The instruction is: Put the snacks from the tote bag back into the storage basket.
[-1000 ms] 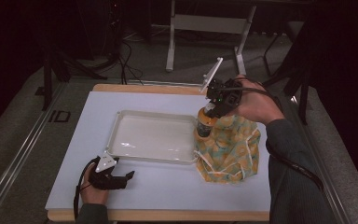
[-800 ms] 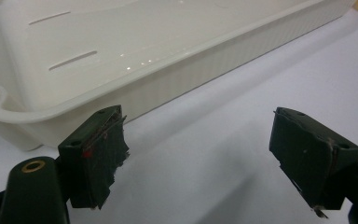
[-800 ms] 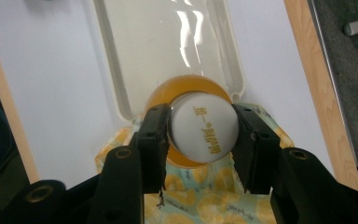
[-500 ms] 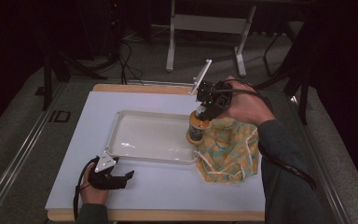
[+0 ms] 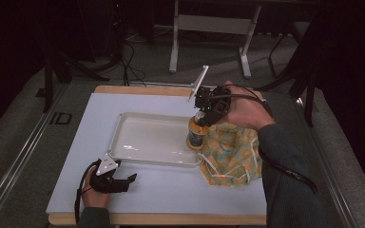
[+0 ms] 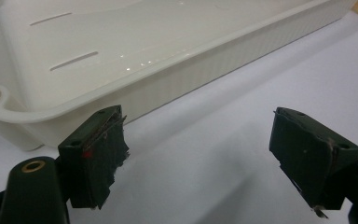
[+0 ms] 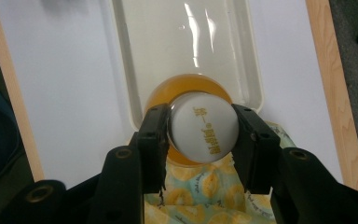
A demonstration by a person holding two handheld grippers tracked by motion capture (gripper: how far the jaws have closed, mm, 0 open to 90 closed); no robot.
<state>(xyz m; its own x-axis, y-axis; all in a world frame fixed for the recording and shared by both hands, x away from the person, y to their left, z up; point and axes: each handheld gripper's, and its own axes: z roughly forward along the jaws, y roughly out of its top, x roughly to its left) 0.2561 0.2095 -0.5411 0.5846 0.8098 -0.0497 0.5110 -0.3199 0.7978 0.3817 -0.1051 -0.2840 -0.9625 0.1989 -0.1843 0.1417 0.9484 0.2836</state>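
The right gripper (image 7: 200, 135) clamped the orange drink bottle (image 5: 197, 135) by its white cap (image 7: 204, 128); rigid, probably slick and weighty. The left gripper (image 6: 205, 163) gaped wide.

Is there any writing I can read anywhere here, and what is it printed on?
"统一" with smaller gold characters after it: on the bottle's white cap, blurred beyond that.
Small print on the yellow cloth: too small to read.
"ID"-like dark mark on the floor strip: unsure.
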